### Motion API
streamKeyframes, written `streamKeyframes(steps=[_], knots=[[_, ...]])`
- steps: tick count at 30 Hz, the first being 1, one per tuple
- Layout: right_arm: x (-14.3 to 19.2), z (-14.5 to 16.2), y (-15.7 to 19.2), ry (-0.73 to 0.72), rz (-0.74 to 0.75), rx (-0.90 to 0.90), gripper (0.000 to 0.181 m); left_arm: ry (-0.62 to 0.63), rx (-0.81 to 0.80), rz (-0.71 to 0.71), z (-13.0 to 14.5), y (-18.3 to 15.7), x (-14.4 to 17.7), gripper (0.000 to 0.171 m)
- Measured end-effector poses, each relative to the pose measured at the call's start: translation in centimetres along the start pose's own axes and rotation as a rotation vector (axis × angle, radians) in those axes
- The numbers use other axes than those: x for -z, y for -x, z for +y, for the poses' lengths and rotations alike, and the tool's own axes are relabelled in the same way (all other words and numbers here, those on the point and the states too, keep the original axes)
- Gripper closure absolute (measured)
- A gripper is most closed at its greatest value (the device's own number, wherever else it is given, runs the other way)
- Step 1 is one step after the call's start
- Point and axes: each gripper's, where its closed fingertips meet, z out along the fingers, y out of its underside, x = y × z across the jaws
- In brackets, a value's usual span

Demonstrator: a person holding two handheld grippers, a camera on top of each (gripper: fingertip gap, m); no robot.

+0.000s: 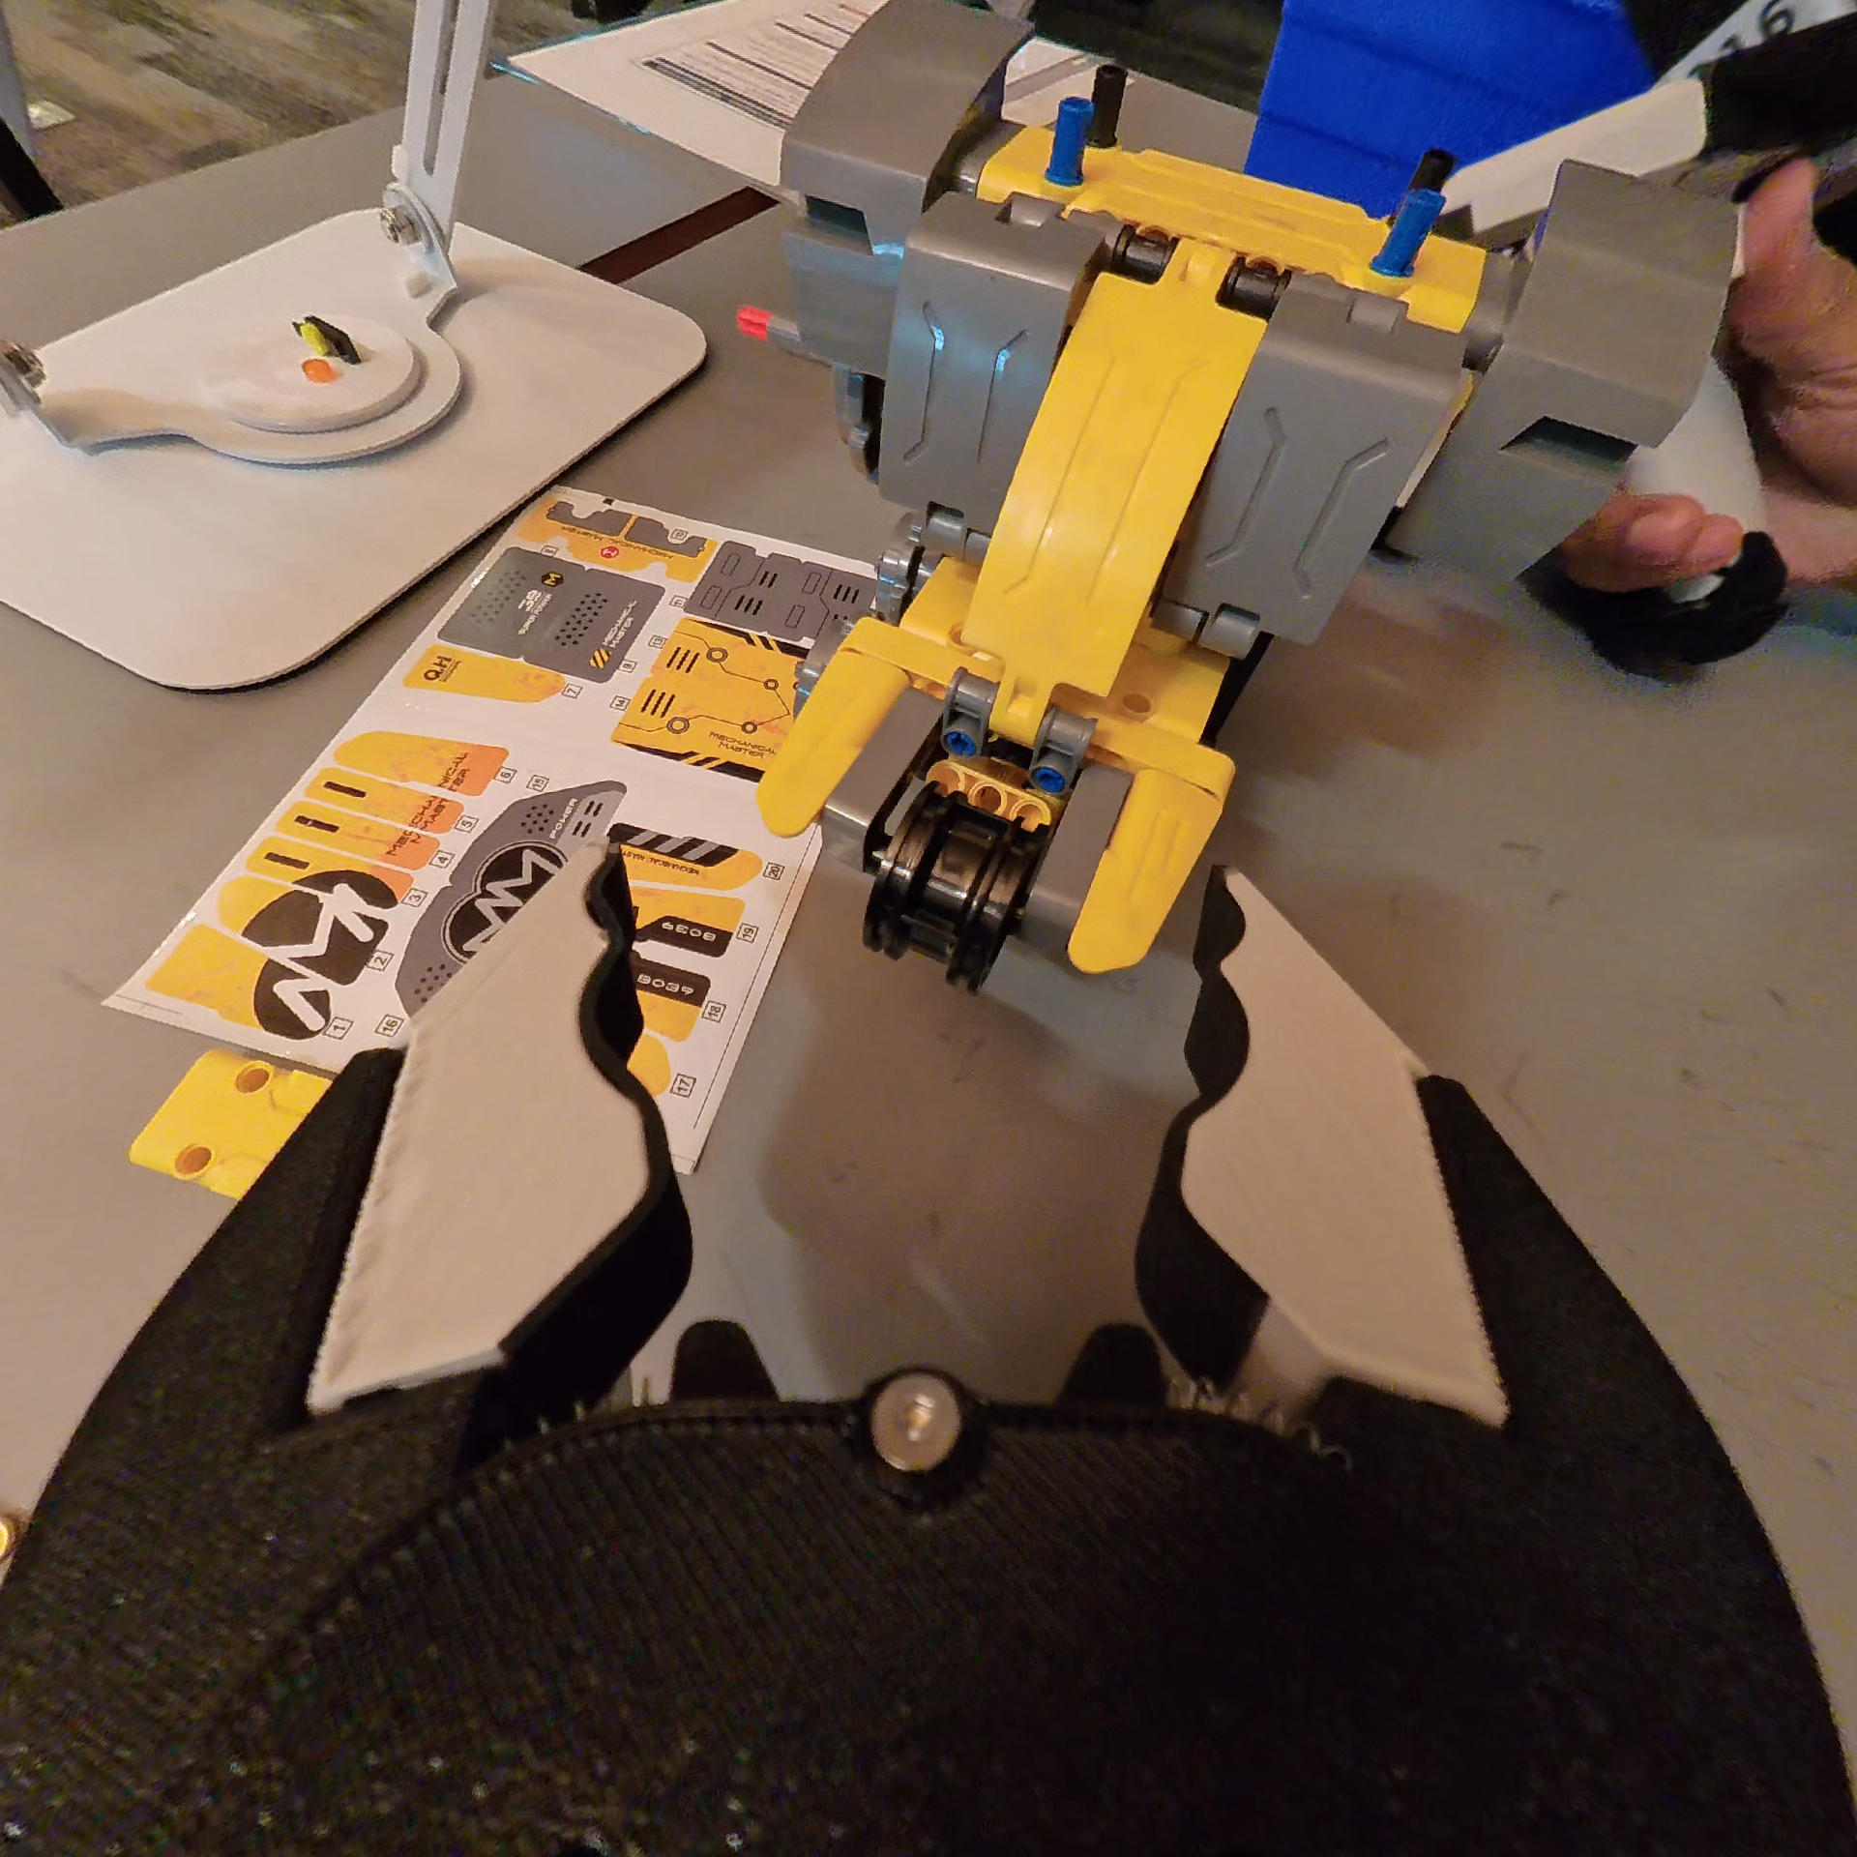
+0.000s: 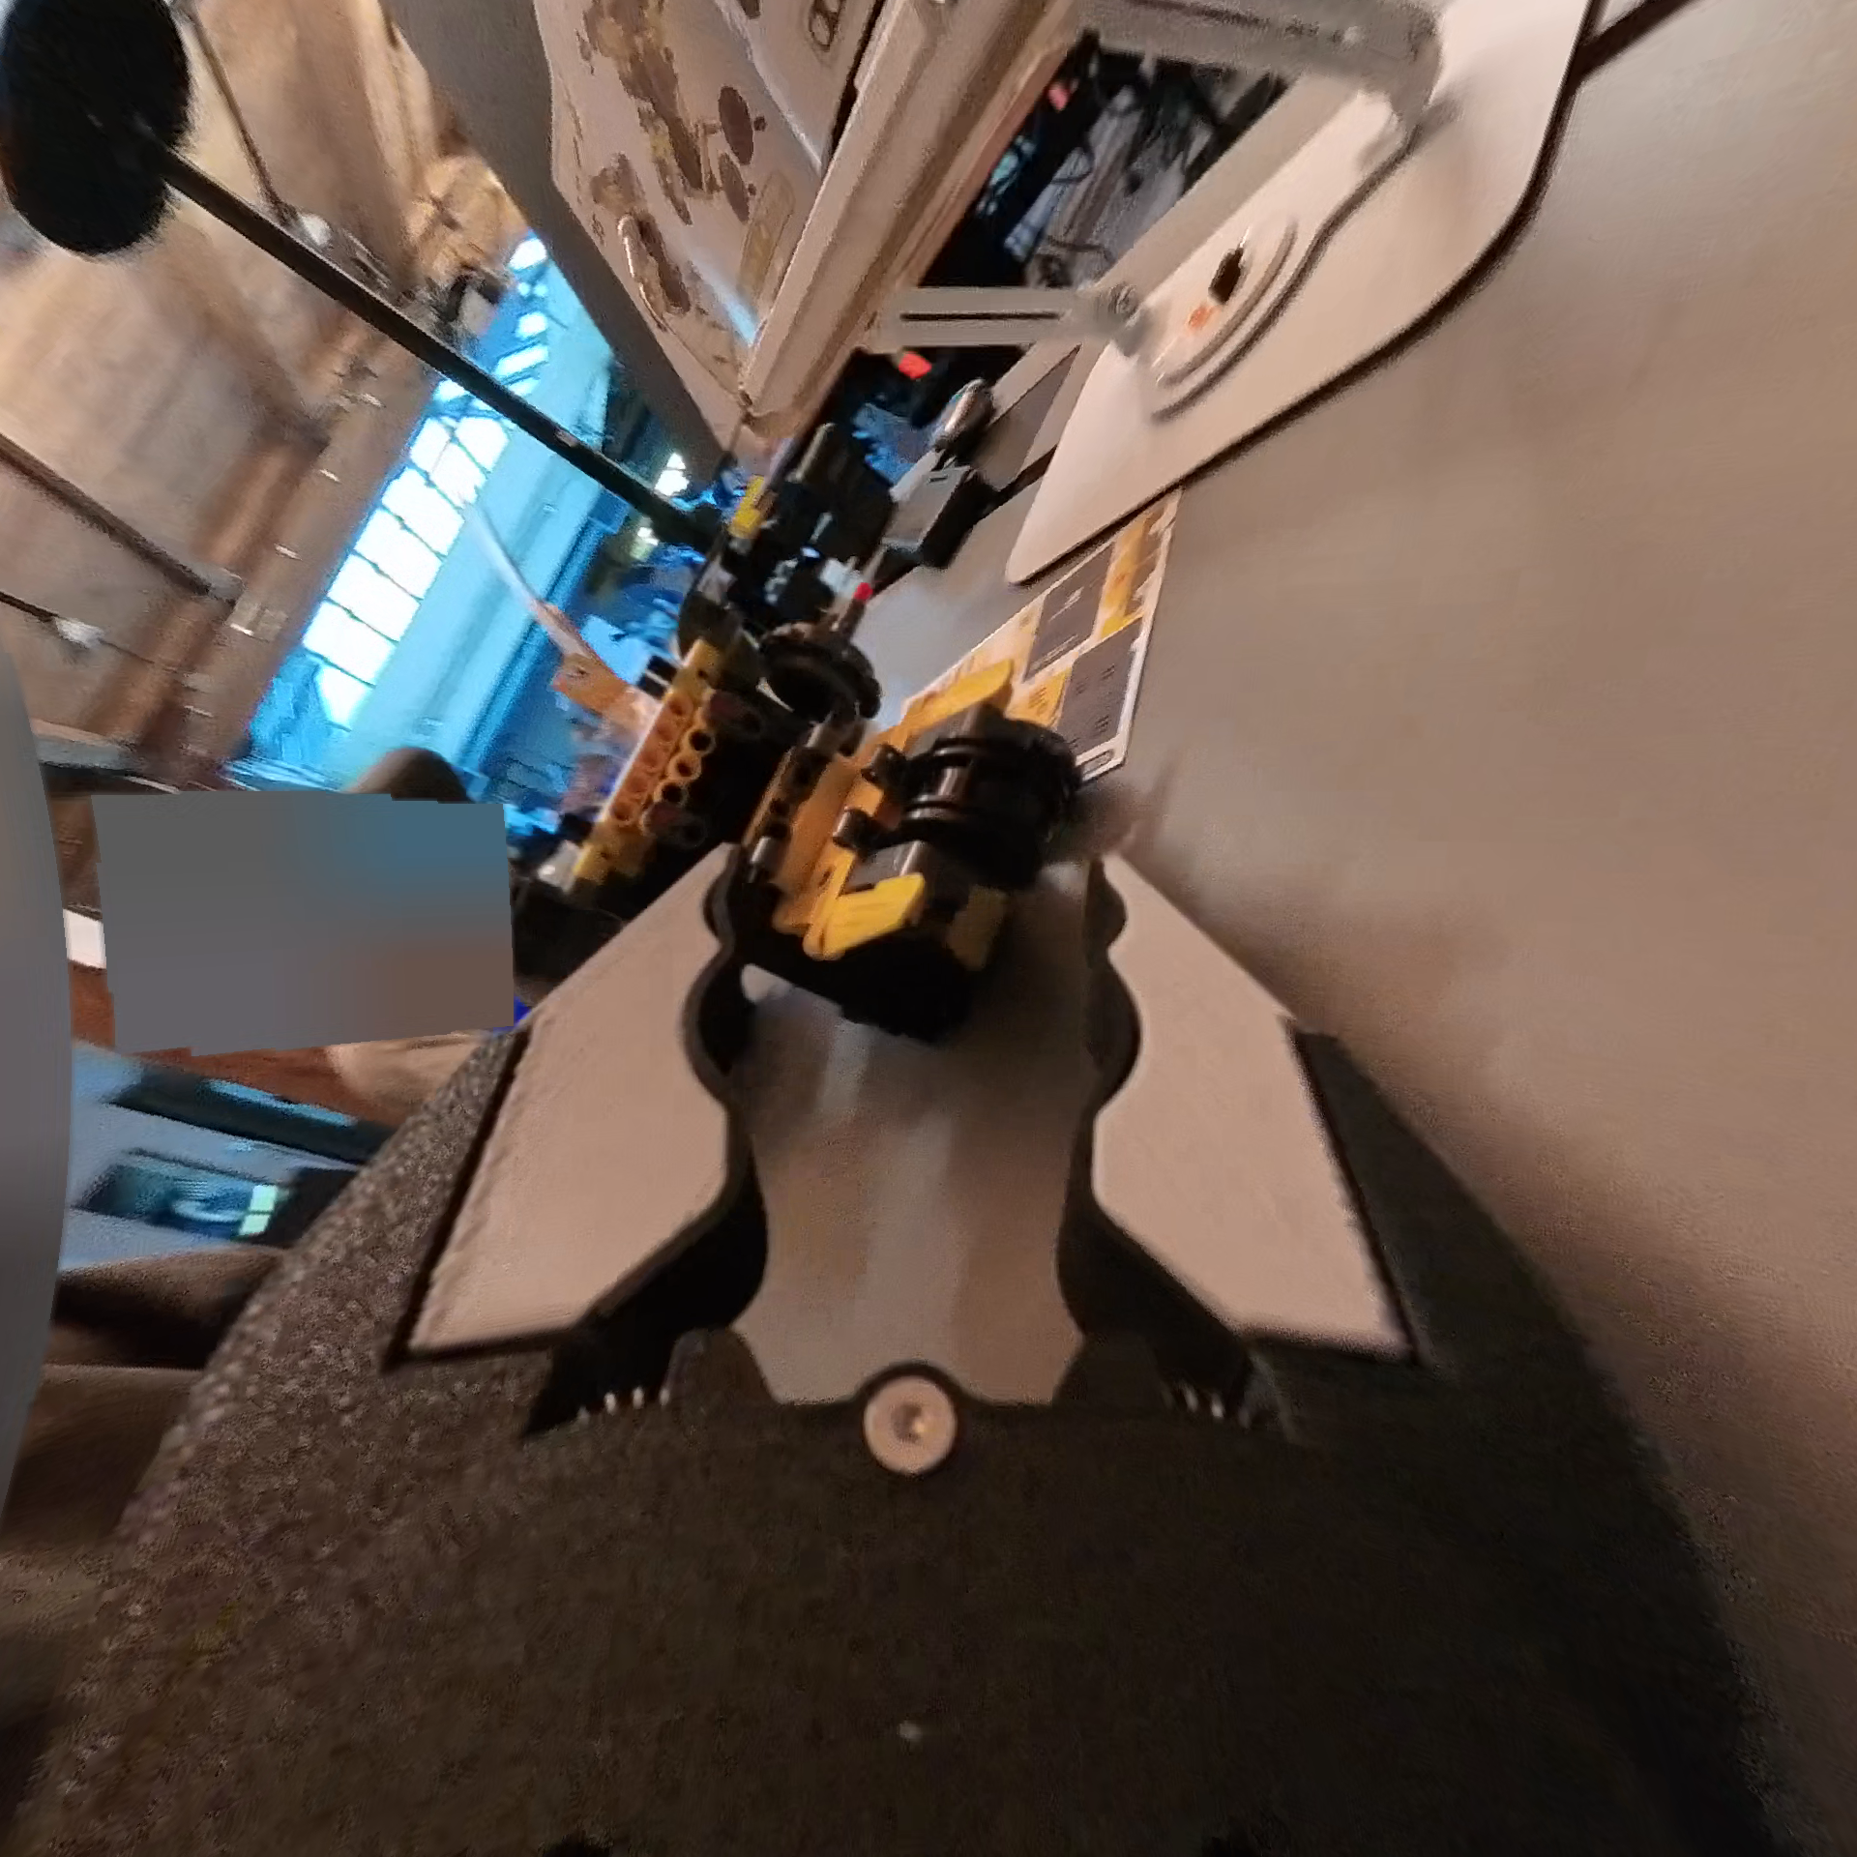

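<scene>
A yellow and grey brick-built vehicle model point(image 1: 1105, 452) stands on the grey table point(image 1: 1507, 1005), its black front wheel point(image 1: 950, 894) towards me. My left gripper point(image 1: 914, 874) is open and empty, with the wheel just beyond its fingertips. My right gripper point(image 2: 909, 869) is rolled on its side with its jaws partly apart. The model's yellow and black end point(image 2: 874, 904) sits between its fingertips, and table shows beside one finger. This view is blurred, so contact is unclear. In the left wrist view the right gripper's white finger point(image 1: 1568, 151) lies over the model's back right grey panel.
A sticker sheet point(image 1: 502, 804) lies left of the model, with a loose yellow panel point(image 1: 216, 1120) at its near corner. A white stand base point(image 1: 301, 482) holds a few small parts at the far left. Printed paper point(image 1: 754, 60) lies behind. A person's hand point(image 1: 1789, 352) is at the right.
</scene>
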Motion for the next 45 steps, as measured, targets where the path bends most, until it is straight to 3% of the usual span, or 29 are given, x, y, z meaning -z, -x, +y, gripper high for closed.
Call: streamKeyframes(steps=[6, 12, 22, 29, 45], knots=[[-0.3, 0.6, -0.8, 0.024, -0.004, -0.059, 0.122, 0.006, -0.004, -0.002, 0.1, 0.0, -0.1, 0.062], [-0.2, 0.6, -0.8, 0.036, -0.007, -0.025, 0.15, 0.013, -0.013, -0.006, 0.2, -0.1, -0.1, 0.062], [0.1, 1.0, -0.6, 0.082, -0.07, -0.124, 0.151, 0.019, -0.021, -0.011, 0.2, -0.1, -0.2, 0.062], [0.1, 1.1, -0.5, 0.087, -0.014, 0.013, 0.148, 0.015, -0.006, -0.005, 0.2, 0.0, -0.2, 0.063], [0.1, 2.4, 0.5, 0.157, -0.073, 0.056, 0.144, 0.019, -0.008, -0.006, 0.2, 0.0, -0.2, 0.064]])
